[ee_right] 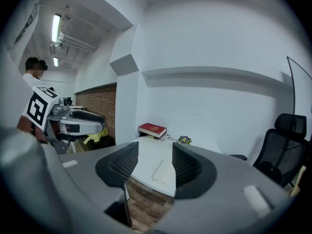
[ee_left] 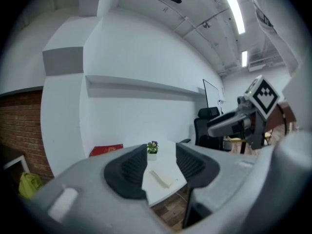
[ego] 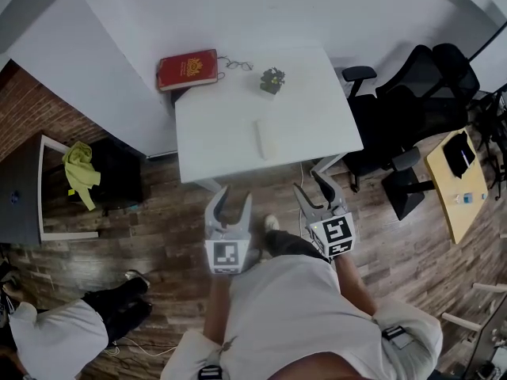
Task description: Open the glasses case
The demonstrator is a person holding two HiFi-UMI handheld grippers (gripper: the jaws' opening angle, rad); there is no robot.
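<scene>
- Two empty tools, left gripper (ego: 234,196) and right gripper (ego: 310,184), jaws spread, pinching nothing, short of the surface (ego: 317,117).
- Looks like the approach step; no opening begun.
- White glasses case (ego: 266,138) flat and apparently shut, mid-surface toward the near edge, apart from the red book (ego: 188,69), spectacles (ego: 239,64) and small potted plant (ego: 272,79) farther back.
- Next, probably: reach in, pin the case with one gripper, catch the lid edge with the other, lift.
</scene>
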